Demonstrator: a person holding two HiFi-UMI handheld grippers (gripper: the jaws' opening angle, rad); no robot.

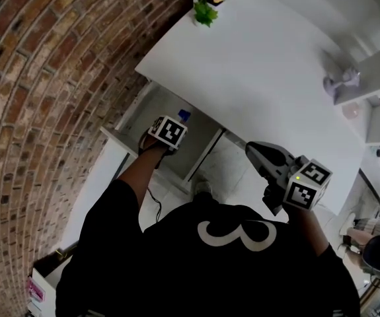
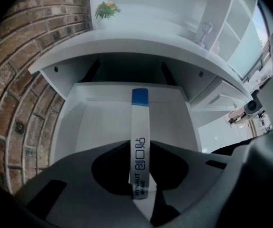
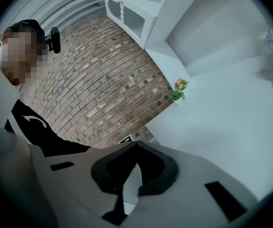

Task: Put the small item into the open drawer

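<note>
The small item (image 2: 139, 127) is a thin white box with a blue end and dark print. My left gripper (image 2: 141, 146) is shut on its near part, and the blue end points into the open white drawer (image 2: 98, 122). In the head view the left gripper (image 1: 175, 123) hangs over the drawer (image 1: 143, 114) under the desk's left end, with the item's blue tip (image 1: 184, 115) showing past the marker cube. My right gripper (image 1: 252, 148) is held at the desk's front edge, its jaws shut on nothing (image 3: 135, 145).
A white desk top (image 1: 262, 65) carries a small potted plant (image 1: 208, 2) at its far left corner and a pale glass ornament (image 1: 342, 81) on the right. A brick wall (image 1: 38, 78) runs close along the drawer's left side. White shelves stand at the right.
</note>
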